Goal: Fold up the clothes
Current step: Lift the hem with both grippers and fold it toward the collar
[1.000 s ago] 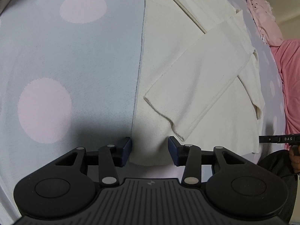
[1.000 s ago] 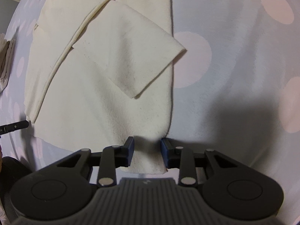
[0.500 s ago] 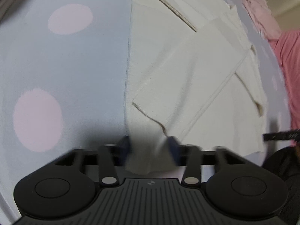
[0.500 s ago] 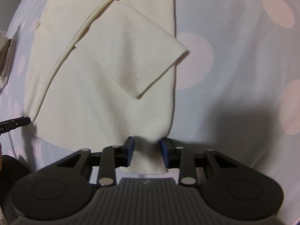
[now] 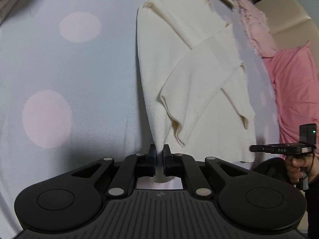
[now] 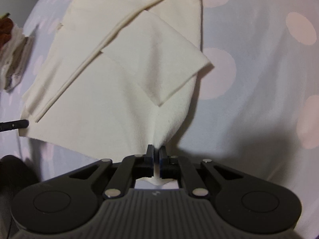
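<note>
Left claw [image 5: 159,155]: pressed together on the near left corner of the cream top [image 5: 191,83]; its jaws have just been closing, and the pinched cloth rises into a taut peak between them.
Right claw [image 6: 156,155]: pinching the near right corner of the same hem, its jaws having just closed on it; cloth bunches in folds that fan away from the grip.
Cream top, place: spread out ahead of both claws, the near hem pulled up at the two corners, the far end flat.
Cream top, make: fine ribbed knit, off-white, both sleeves folded across the body, one cuff hanging loose with a curled edge.
Surface: a pale grey-blue bedspread [image 5: 83,83] with large soft pink dots, fuzzy in texture; probably a bed.
Surroundings: a pink garment [image 5: 295,83] lies just right of the top; a small heap of mixed cloth [image 6: 14,55] sits at the left edge, too blurred to make out.
Person: a hand [image 5: 299,169] grips the right claw's handle.
</note>
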`<state>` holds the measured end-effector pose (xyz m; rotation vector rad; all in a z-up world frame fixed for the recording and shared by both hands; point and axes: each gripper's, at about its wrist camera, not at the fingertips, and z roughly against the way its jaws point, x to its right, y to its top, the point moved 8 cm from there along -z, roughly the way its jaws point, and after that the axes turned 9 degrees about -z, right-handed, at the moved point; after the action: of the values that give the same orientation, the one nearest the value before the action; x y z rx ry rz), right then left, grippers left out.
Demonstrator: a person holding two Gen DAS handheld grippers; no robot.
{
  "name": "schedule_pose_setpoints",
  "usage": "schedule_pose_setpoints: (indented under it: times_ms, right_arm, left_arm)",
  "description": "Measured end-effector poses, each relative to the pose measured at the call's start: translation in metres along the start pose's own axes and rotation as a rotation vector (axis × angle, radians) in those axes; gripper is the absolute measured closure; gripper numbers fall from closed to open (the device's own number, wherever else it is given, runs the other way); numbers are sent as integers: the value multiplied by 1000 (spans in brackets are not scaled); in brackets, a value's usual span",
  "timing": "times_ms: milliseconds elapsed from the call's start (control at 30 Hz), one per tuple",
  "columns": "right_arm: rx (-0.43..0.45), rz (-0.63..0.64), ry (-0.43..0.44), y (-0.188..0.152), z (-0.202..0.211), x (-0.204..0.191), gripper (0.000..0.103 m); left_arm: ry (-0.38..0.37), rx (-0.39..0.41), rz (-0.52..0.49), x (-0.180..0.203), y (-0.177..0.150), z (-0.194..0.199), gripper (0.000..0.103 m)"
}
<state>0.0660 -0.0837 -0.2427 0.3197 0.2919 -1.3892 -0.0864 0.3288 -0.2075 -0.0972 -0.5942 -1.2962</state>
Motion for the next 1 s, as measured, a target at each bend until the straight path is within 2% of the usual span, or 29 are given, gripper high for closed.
schedule_pose_setpoints:
  times_ms: [200, 300, 433, 600, 667, 767, 833, 867, 933, 967, 1000]
  right_arm:
    - [-23, -8, 72, -23, 35, -3, 99]
    - [-58, -13, 101, -6, 44, -8, 98]
    - [-148, 0, 116, -44, 42, -25, 98]
    - [-180, 62, 79, -68, 32, -32, 98]
    - [-183, 88, 54, -71, 21, -35, 98]
    - [-186, 163, -15, -71, 6, -41, 98]
    - [-212, 205, -46, -74, 3, -42, 96]
    - [-228, 217, -50, -73, 1, -44, 94]
    - [-249, 201, -8, -66, 2, -48, 83]
    - [-233, 193, 11, -56, 4, -50, 79]
    - [-197, 192, 18, -47, 9, -50, 65]
  left_arm:
    - [15, -20, -61, 5, -13, 21, 99]
    - [24, -56, -85, 7, -28, 29, 99]
    - [55, -129, -92, -1, -56, 35, 99]
    - [102, -224, -110, -7, -79, 25, 99]
    - [121, -241, -122, -5, -78, 18, 99]
    - [196, -278, -141, -11, -75, 7, 96]
    - [253, -350, -178, -15, -80, -1, 88]
    - [261, -356, -185, -17, -79, 2, 85]
    - [271, -355, -196, -18, -76, 9, 84]
    - [276, -354, -201, -19, -74, 13, 84]
    - [274, -328, -195, -21, -67, 20, 83]
